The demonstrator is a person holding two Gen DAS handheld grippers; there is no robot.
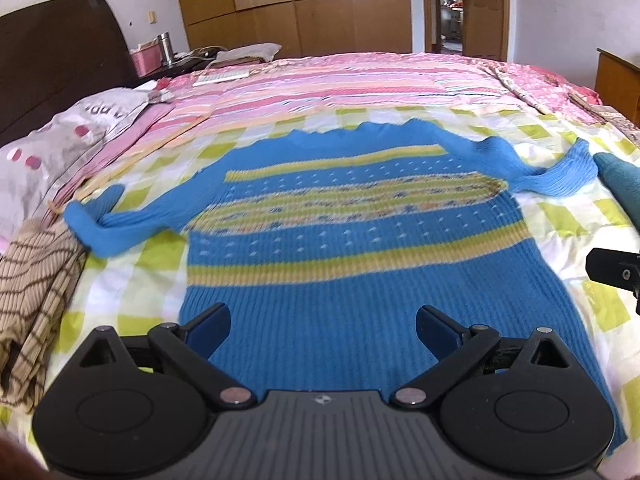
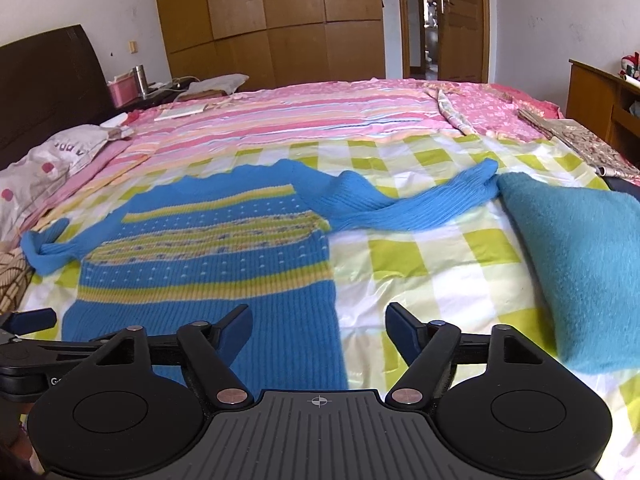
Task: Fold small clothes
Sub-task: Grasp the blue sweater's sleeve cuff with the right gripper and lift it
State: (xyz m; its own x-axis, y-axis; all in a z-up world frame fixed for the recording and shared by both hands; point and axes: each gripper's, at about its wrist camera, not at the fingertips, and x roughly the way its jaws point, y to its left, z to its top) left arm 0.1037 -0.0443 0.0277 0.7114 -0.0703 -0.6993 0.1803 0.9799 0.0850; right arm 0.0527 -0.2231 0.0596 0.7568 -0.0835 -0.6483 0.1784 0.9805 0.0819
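Note:
A blue knitted sweater (image 1: 320, 240) with yellow-green stripes lies flat on the checked sheet, both sleeves spread sideways. In the right wrist view the same sweater (image 2: 200, 248) fills the left half. My left gripper (image 1: 323, 320) hovers open above the sweater's hem, nothing between its fingers. My right gripper (image 2: 319, 326) is open above the sweater's right hem edge and the bare sheet, holding nothing. The left gripper's tip (image 2: 30, 320) shows at the left edge of the right wrist view; part of the right gripper (image 1: 616, 272) shows at the right edge of the left wrist view.
A folded teal garment (image 2: 576, 256) lies to the right of the sweater's sleeve. A brown striped garment (image 1: 36, 292) is piled at the left. Pillows (image 1: 52, 156) and a dark headboard (image 1: 60, 48) stand far left. A pink striped blanket (image 1: 340, 80) covers the far bed.

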